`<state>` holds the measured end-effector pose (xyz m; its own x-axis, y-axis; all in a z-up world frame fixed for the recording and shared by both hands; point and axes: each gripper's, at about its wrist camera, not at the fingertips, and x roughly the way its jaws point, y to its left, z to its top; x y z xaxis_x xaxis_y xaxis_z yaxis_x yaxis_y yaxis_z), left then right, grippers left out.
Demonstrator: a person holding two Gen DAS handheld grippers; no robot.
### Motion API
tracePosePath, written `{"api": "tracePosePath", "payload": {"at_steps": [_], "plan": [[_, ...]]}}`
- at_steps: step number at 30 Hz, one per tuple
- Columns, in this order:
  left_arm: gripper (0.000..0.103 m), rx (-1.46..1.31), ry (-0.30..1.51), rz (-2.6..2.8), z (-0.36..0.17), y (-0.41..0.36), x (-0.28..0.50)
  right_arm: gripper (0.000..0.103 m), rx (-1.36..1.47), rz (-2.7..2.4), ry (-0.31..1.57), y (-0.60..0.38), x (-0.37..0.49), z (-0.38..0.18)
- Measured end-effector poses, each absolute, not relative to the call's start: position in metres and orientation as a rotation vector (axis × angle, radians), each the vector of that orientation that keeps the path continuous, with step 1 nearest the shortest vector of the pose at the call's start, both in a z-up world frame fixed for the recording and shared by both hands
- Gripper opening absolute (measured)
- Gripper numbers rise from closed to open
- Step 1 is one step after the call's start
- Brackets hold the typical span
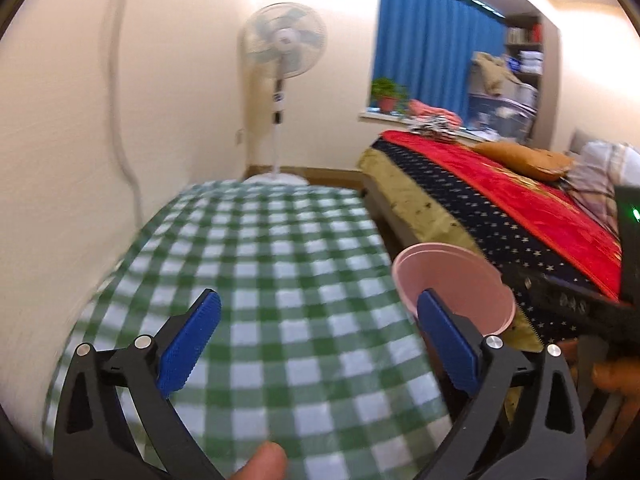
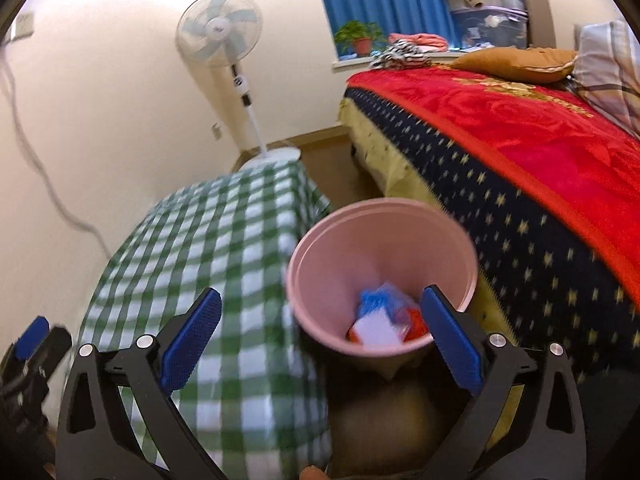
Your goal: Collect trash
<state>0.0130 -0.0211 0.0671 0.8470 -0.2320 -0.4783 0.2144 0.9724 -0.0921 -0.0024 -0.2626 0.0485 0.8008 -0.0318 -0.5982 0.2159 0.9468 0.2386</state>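
The left claw (image 1: pixel 316 344) is hanging with its jaws wide apart and empty above the green-checked surface (image 1: pixel 256 264). The right claw (image 2: pixel 320 344) is also gaping wide, gripping nothing. The pink bin (image 2: pixel 380 240) is standing between the surface and the bed (image 2: pixel 520 152), and blue, white and red trash (image 2: pixel 384 320) is lying inside it.
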Motion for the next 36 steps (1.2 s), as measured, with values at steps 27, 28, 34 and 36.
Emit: {"api": "tracePosePath", "payload": {"at_steps": [27, 28, 34, 36], "plan": [[0.095, -0.065, 0.533, -0.113, 0.029, 0.012, -0.013, 0.098, 0.119, -0.165, 0.576, -0.198, -0.036, 0.042], [0.095, -0.064, 0.535, -0.114, 0.029, 0.012, -0.012, 0.098, 0.12, -0.16, 0.573, -0.197, -0.036, 0.042], [0.095, -0.063, 0.544, -0.116, 0.026, 0.009, -0.011, 0.098, 0.114, -0.145, 0.576, -0.194, -0.034, 0.04], [0.095, -0.066, 0.545, -0.115, 0.025, 0.01, -0.011, 0.098, 0.114, -0.146, 0.578, -0.194, -0.033, 0.04]]}}
